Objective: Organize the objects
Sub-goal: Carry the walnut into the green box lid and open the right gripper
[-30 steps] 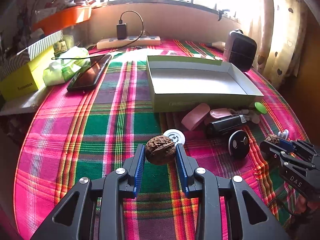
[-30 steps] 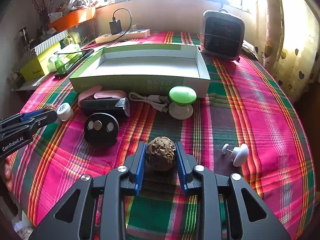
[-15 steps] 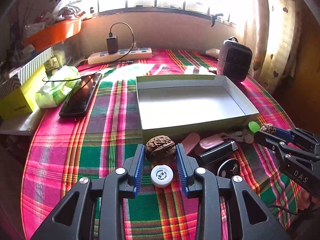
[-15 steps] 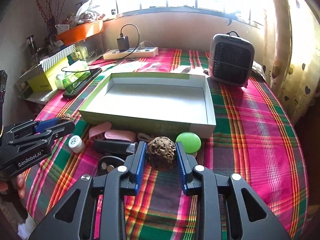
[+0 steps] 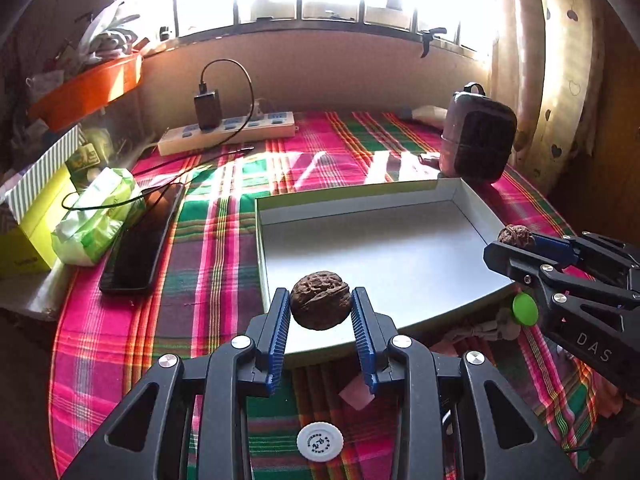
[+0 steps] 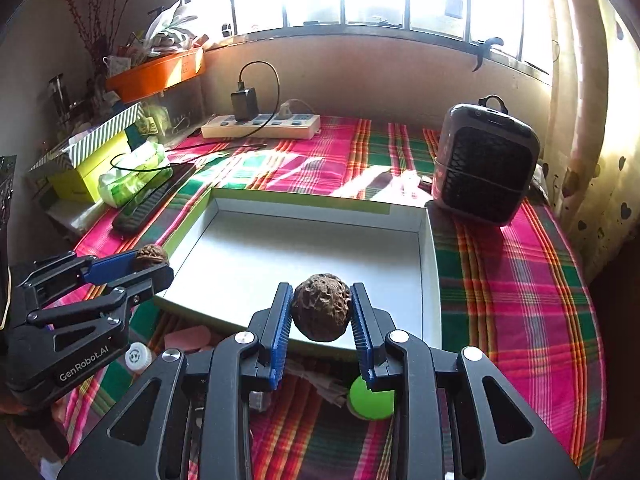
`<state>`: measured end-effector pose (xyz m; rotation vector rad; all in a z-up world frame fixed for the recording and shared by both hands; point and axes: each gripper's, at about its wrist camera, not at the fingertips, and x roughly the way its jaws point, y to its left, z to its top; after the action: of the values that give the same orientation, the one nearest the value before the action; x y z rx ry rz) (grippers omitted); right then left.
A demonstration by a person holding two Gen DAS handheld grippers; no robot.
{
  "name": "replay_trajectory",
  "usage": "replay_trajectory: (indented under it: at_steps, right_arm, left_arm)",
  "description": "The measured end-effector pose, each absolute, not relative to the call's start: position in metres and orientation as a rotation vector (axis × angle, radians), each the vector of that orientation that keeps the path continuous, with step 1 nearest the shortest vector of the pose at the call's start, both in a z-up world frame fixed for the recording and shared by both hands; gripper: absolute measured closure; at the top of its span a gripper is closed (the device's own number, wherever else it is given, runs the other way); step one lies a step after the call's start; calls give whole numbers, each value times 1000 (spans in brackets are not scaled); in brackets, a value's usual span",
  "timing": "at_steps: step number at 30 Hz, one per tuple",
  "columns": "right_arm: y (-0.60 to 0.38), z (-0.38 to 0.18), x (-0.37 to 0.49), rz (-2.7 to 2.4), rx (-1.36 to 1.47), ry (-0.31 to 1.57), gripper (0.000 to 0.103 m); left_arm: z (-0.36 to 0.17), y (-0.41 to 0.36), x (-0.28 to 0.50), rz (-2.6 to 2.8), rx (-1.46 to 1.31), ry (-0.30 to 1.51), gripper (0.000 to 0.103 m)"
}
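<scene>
My left gripper [image 5: 320,310] is shut on a brown walnut [image 5: 321,304], held in the air over the near rim of the shallow white box [image 5: 384,256]. My right gripper [image 6: 322,310] is shut on a second, rougher walnut [image 6: 321,306], also above the box's [image 6: 304,256] near rim. Each gripper shows in the other's view with its nut: the right gripper [image 5: 516,240] at the box's right side, the left gripper [image 6: 150,258] at its left side. The box's floor is bare.
Below the grippers lie a white bottle cap [image 5: 320,442], a green dome [image 6: 370,398], pink pieces [image 6: 188,336] and a cable. A phone [image 5: 140,240], tissue pack [image 5: 96,216] and yellow box [image 5: 28,232] sit left; a power strip [image 5: 228,132] and small heater [image 6: 484,164] stand behind.
Both grippers have risen and moved forward with their walnuts, from above the small items on the cloth to over the box's near rim. Neither grip has altered.
</scene>
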<state>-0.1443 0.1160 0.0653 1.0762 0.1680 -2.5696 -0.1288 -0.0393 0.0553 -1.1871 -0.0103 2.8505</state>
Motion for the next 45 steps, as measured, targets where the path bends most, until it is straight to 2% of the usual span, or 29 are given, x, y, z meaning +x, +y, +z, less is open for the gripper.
replay_trajectory:
  at_steps: [20, 45]
  right_arm:
    - [95, 26, -223, -2533, 1237, 199, 73]
    - [89, 13, -235, -2520, 1307, 258, 73]
  left_arm:
    - [23, -41, -206, 2807, -1327, 4, 74]
    - [14, -28, -222, 2802, -1366, 96, 74]
